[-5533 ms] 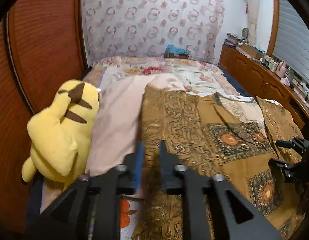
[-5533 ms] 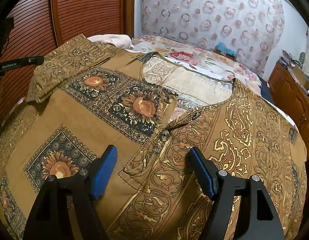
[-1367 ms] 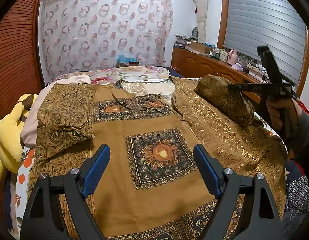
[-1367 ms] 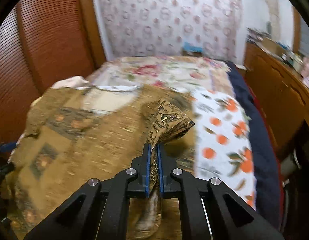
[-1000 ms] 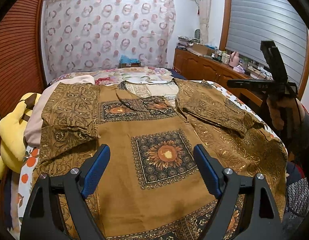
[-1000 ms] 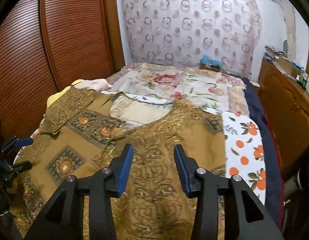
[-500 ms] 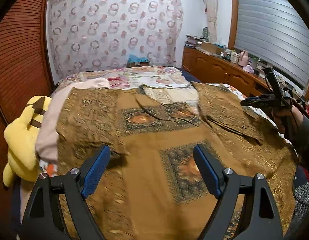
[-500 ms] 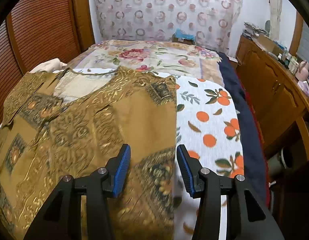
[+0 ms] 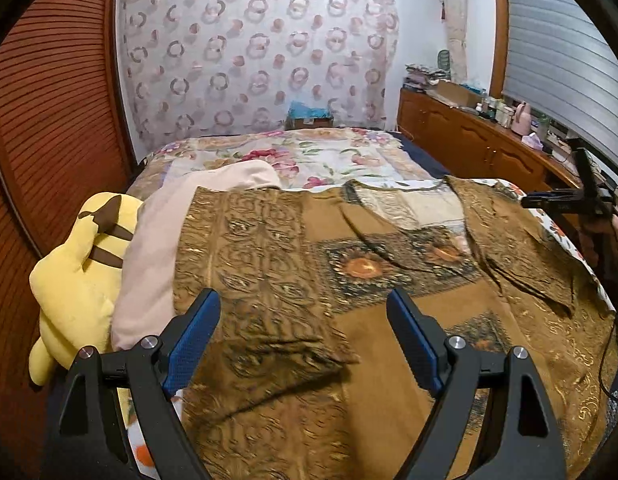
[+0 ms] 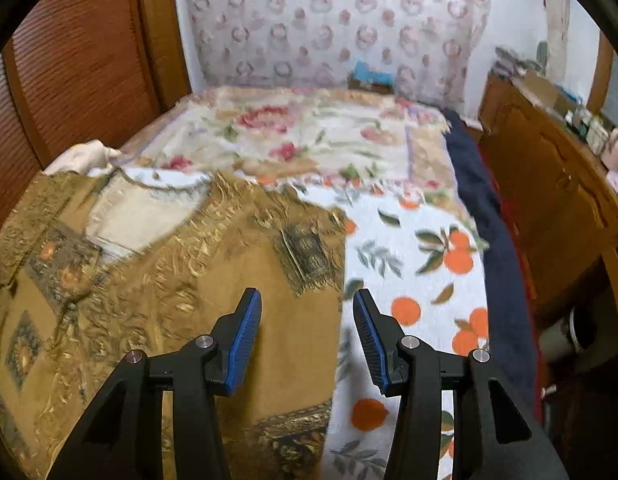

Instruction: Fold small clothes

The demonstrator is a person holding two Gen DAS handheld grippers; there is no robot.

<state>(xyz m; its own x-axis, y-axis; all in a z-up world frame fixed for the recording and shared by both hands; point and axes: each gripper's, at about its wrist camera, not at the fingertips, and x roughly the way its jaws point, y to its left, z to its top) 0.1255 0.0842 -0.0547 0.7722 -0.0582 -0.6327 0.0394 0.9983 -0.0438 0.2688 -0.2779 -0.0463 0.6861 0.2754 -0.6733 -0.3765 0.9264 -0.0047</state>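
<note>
A brown, gold-patterned shirt (image 9: 369, 280) with sunflower squares lies spread front-up on the bed, both sleeves folded in over its body. My left gripper (image 9: 303, 334) is open and empty, hovering above the folded left sleeve (image 9: 253, 264). My right gripper (image 10: 307, 330) is open and empty above the shirt's right edge (image 10: 269, 280), where the cloth meets the orange-print sheet. The right gripper also shows in the left wrist view (image 9: 565, 200) at the far right, held in a hand.
A yellow plush toy (image 9: 77, 276) and a pink pillow (image 9: 157, 252) lie at the bed's left side. An orange-print sheet (image 10: 413, 264) and a floral blanket (image 10: 301, 136) cover the bed. Wooden cabinets (image 10: 549, 184) stand on the right, a slatted wooden wall (image 9: 49, 120) on the left.
My right gripper let go of the right sleeve, which now lies folded on the shirt, and moved to the shirt's right edge. My left gripper shifted left toward the folded left sleeve.
</note>
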